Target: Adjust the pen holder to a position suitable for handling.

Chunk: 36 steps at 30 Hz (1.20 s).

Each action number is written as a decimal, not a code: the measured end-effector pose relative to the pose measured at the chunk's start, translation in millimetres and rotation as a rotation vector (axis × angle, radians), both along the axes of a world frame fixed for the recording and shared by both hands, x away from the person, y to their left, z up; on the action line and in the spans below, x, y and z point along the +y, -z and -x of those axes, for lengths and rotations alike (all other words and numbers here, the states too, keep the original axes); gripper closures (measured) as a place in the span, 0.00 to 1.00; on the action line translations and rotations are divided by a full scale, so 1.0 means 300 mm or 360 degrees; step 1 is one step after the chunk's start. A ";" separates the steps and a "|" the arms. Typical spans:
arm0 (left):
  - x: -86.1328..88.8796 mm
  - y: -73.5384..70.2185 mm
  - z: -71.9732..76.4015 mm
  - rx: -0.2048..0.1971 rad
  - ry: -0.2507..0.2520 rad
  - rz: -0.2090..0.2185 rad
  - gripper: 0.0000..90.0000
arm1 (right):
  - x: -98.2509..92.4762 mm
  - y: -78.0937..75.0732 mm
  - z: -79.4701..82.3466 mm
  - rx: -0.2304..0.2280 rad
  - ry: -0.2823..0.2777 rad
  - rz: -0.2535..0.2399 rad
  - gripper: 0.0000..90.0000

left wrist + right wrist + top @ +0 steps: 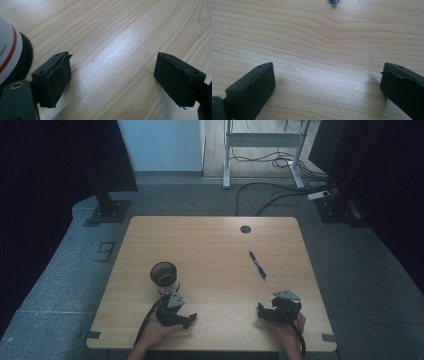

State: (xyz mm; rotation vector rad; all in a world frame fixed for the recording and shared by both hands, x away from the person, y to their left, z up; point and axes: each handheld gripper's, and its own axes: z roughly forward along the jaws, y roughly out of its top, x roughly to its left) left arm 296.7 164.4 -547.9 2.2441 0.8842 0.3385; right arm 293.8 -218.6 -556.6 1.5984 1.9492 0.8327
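High view: both my tools, left [176,316] and right [272,312], sit jaws apart, empty; left could easily tip that cup [164,277], pen [257,265] might roll.

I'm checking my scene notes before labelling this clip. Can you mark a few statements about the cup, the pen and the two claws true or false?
1. The cup stands upright by the left claw. True.
2. The pen lies inside the cup. False: it lies on the table, apart from it.
3. The right claw grips the pen. False: its jaws are open and empty.
4. The left claw is open, with bare wood between its jaws. True.
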 end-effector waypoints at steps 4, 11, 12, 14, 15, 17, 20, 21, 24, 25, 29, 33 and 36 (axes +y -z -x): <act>0.001 0.000 0.000 0.0002 -0.0010 0.0003 0.16 | 0.000 0.000 0.000 -0.0001 -0.0002 0.0001 0.00; 0.014 -0.002 -0.004 0.0016 -0.0051 0.0047 0.16 | -0.001 0.000 -0.001 -0.0001 -0.0007 0.0000 0.00; 0.015 -0.002 -0.003 0.0013 -0.0048 0.0041 0.16 | -0.001 0.000 -0.001 -0.0002 -0.0009 0.0001 0.00; 0.016 -0.006 -0.001 0.0013 -0.0043 0.0045 0.16 | -0.001 0.000 -0.001 -0.0003 -0.0009 0.0001 0.00; 0.017 -0.015 0.002 0.0005 -0.0032 0.0057 0.16 | -0.001 0.000 -0.002 -0.0002 -0.0009 0.0001 0.00; 0.018 -0.021 0.004 0.0000 -0.0023 0.0069 0.16 | -0.001 0.000 -0.002 -0.0002 -0.0009 0.0001 0.00; 0.027 -0.044 0.009 -0.0013 -0.0013 0.0117 0.16 | -0.002 0.000 -0.003 -0.0003 -0.0012 0.0003 0.00; 0.034 -0.061 0.012 -0.0024 -0.0017 0.0142 0.16 | -0.002 0.000 -0.003 -0.0003 -0.0012 0.0003 0.00; 0.043 -0.078 0.016 -0.0041 -0.0019 0.0164 0.16 | -0.002 0.000 -0.003 -0.0003 -0.0012 0.0003 0.00; 0.050 -0.089 0.020 -0.0055 -0.0020 0.0172 0.16 | -0.002 0.000 -0.003 -0.0003 -0.0013 0.0003 0.00; 0.076 -0.129 0.028 -0.0101 -0.0037 0.0219 0.16 | -0.002 0.000 -0.004 -0.0001 -0.0009 0.0003 0.00; 0.097 -0.157 0.033 -0.0132 -0.0057 0.0246 0.16 | -0.002 0.000 -0.004 -0.0001 -0.0008 0.0002 0.00; 0.107 -0.168 0.034 -0.0139 -0.0077 0.0260 0.16 | -0.002 0.000 -0.005 -0.0001 -0.0008 0.0002 0.00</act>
